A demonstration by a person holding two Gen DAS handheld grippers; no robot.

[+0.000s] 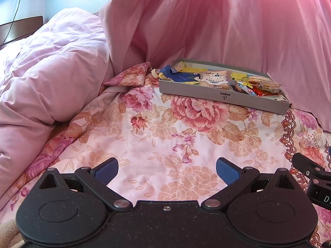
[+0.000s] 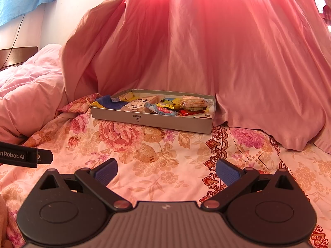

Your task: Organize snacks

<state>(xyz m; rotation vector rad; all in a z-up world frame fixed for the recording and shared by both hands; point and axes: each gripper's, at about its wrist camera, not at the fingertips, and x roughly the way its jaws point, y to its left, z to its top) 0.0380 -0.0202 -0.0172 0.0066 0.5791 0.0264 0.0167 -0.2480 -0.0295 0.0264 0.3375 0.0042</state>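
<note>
Right, both my claws sit empty with jaws spread wide, left gripper [image 1: 167,170] and right gripper [image 2: 166,170], and the grey tray [image 2: 149,122] of snacks lies well ahead of them on the floral sheet [image 2: 157,165]. Packets look light, crinkly, slippery; the toast pack [image 1: 214,80] is soft, the clear-wrapped biscuits [image 1: 263,84] probably brittle, so I'd pinch sealed wrapper edges.

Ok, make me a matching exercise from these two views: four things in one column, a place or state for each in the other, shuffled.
Things:
1. grey box
2. toast packet
3. biscuit pack
4. left gripper

Places or states:
a. open, holding nothing
b. right end of the box
c. on the floral bedspread, before the pink curtain
d. middle of the box, printed with a cartoon cow

Pairs: 1-c, 2-d, 3-b, 4-a
</note>
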